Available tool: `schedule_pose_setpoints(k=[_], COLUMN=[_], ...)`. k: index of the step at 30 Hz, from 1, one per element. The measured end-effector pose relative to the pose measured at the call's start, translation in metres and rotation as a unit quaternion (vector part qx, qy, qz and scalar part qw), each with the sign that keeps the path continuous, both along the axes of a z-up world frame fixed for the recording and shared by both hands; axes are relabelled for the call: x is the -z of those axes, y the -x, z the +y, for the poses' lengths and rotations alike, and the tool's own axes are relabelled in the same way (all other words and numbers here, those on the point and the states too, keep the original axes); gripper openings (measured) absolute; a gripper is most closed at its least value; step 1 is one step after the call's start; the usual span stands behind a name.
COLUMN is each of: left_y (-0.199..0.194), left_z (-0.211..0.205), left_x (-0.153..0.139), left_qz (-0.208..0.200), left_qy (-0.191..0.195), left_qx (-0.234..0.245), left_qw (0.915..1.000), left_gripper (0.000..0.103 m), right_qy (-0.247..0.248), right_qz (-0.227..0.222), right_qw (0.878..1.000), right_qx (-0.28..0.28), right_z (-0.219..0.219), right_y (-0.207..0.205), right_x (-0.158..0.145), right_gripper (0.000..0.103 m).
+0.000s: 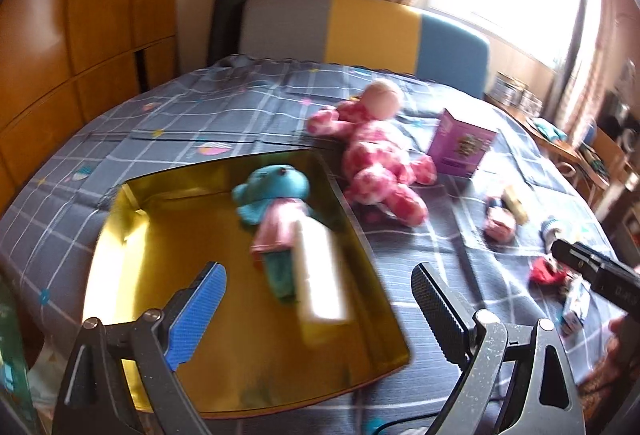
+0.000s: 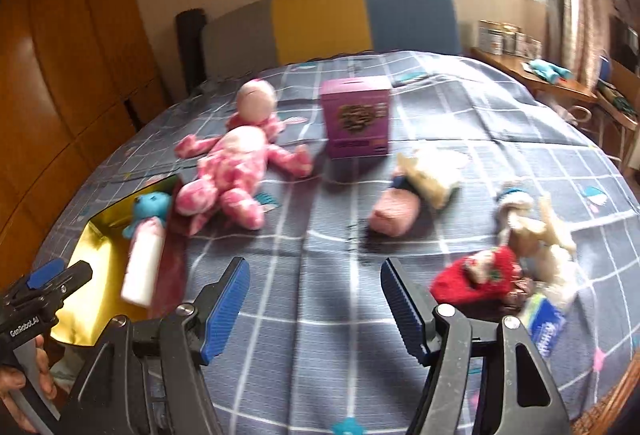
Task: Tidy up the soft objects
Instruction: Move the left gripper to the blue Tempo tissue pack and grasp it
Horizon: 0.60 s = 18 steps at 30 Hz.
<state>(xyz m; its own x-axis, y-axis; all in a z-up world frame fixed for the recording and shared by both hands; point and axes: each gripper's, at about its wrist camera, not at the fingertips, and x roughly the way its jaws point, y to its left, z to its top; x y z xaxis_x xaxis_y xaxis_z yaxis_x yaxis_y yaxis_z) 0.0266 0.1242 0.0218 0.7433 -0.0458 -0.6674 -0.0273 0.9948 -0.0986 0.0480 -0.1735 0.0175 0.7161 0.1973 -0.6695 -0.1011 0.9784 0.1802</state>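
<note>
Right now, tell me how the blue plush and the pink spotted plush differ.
The blue plush lies inside the gold box, with a white bottle lying against it; the pink spotted plush lies outside on the checked bedcover, just beside the box's wall. The blue plush is smaller and wears pink clothing; the pink spotted plush is larger and mottled pink and white all over. Both are soft toys, and neither is gripped.

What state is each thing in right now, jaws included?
Gold box: open, holding two items.
Blue teddy: lying in the box.
White bottle: lying in the box, on the teddy.
Pink plush doll: lying on the bed, outside the box.
Purple carton: upright.
Left gripper: jaws open, empty.
Right gripper: jaws open, empty.
</note>
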Motion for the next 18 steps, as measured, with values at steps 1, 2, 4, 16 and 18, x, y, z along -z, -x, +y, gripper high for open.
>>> schedule_pose_setpoints(k=[1,2,4,16,18], left_y=[-0.002,-0.003,-0.007,-0.033,-0.037], left_z=[-0.007,-0.013,-0.027,-0.103,-0.118], left_x=[-0.001,-0.003,-0.005,-0.001,0.002], left_qz=[-0.001,-0.002,0.0,0.023,0.029], left_qy=[-0.003,-0.005,-0.005,-0.027,-0.03], left_qx=[0.01,0.019,0.043,0.132,0.155], left_qw=[0.9999,0.9998,0.9991,0.9906,0.9871], left_gripper=[0.094,0.094,0.094,0.094,0.093], right_qy=[0.0,0.001,0.002,-0.021,-0.037], right_qz=[-0.002,-0.004,-0.006,0.014,0.015], right_qw=[1.0,1.0,0.999,0.978,0.972], right_qx=[0.012,0.025,0.053,0.207,0.232], right_z=[-0.01,-0.021,-0.043,-0.17,-0.188], right_y=[0.002,0.004,0.008,0.042,0.048], right_x=[-0.002,-0.003,-0.005,-0.006,-0.007], right_gripper=[0.069,0.069,0.069,0.069,0.069])
